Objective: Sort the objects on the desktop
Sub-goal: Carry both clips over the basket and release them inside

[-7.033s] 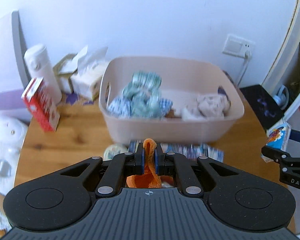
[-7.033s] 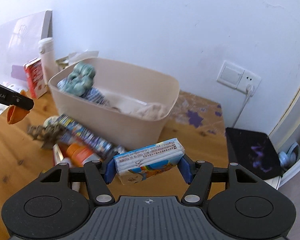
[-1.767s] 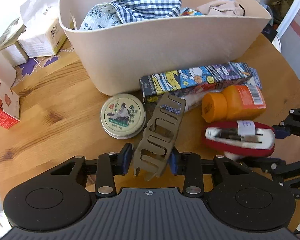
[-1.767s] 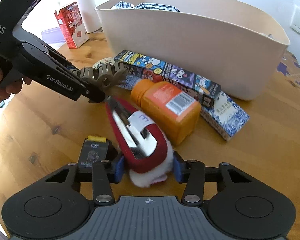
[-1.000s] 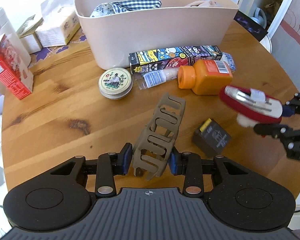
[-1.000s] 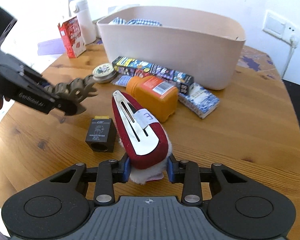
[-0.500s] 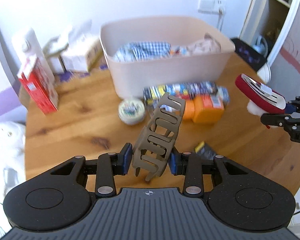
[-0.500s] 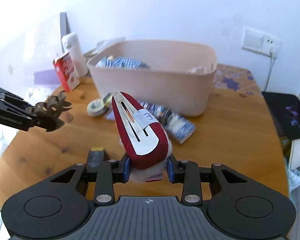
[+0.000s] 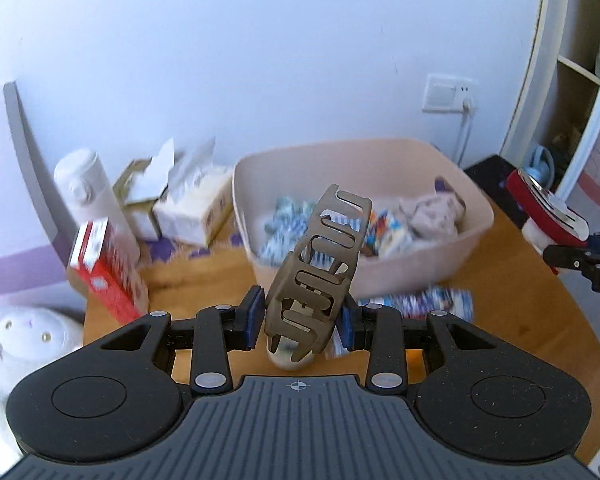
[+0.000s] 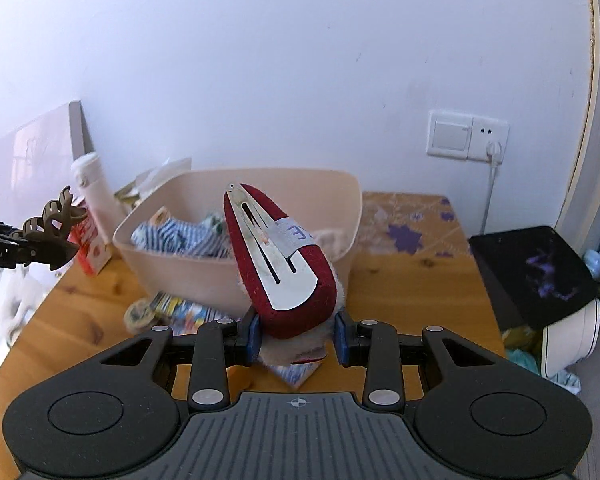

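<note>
- The left tool is clenched on a brown hair claw; the blue pads press both sides of its lower end, and the claw stands up, tilted to the right.
- The right tool is clenched on a big red hair clip with a silver metal plate and a small white label on top. White fluffy material shows under the clip, between the pads.
- Both things are held in the air above the wooden worktop, on the near side of a beige basket.
- In the left wrist view the red hair clip appears at the far right edge, apart from the basket. In the right wrist view the hair claw appears at the far left edge, well apart from the clip.
- The basket stands in the far middle of the worktop and contains striped and checked cloth and other small things, which are blurred.
- Just beside the near wall of the basket lie a round tin and a long colourful box on the worktop.
- To the left of the basket stand a red carton, a white bottle and a tissue box.
- A wall socket is on the far wall, to the right.
</note>
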`<state>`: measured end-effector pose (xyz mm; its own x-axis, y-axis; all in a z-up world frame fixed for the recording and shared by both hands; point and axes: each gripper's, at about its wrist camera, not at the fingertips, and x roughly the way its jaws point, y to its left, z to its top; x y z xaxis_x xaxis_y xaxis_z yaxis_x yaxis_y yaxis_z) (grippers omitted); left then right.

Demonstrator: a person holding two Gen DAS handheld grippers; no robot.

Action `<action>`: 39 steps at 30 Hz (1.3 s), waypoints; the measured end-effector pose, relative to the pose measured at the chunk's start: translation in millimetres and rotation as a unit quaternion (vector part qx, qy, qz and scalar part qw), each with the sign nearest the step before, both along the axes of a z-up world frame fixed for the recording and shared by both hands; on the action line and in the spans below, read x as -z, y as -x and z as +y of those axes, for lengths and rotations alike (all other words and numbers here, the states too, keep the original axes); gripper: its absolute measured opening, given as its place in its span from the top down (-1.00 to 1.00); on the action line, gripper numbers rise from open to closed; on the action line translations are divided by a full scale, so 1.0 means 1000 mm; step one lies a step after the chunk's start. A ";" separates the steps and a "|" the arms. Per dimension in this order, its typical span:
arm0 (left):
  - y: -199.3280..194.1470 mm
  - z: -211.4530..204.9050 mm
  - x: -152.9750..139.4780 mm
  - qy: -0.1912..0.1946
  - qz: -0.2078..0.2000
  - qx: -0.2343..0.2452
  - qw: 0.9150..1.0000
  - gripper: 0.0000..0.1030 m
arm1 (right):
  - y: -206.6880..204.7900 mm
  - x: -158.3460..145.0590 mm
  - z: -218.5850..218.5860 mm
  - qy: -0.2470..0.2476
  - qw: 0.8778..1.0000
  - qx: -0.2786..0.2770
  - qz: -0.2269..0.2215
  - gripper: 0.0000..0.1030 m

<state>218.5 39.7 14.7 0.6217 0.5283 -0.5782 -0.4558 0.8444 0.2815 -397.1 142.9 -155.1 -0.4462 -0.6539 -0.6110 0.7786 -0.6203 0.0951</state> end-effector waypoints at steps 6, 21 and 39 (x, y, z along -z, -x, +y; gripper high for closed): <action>-0.041 0.006 -0.010 -0.011 -0.005 0.017 1.000 0.27 | 0.029 -0.009 -0.018 0.008 1.000 -0.003 0.013 0.36; -0.138 0.030 -0.009 -0.006 -0.013 0.011 1.000 0.27 | 0.089 -0.012 -0.076 -0.014 0.998 -0.038 0.045 0.36; -0.190 0.077 0.046 0.028 0.070 -0.028 0.997 0.26 | 0.113 0.051 -0.128 -0.088 0.993 -0.077 -0.010 0.30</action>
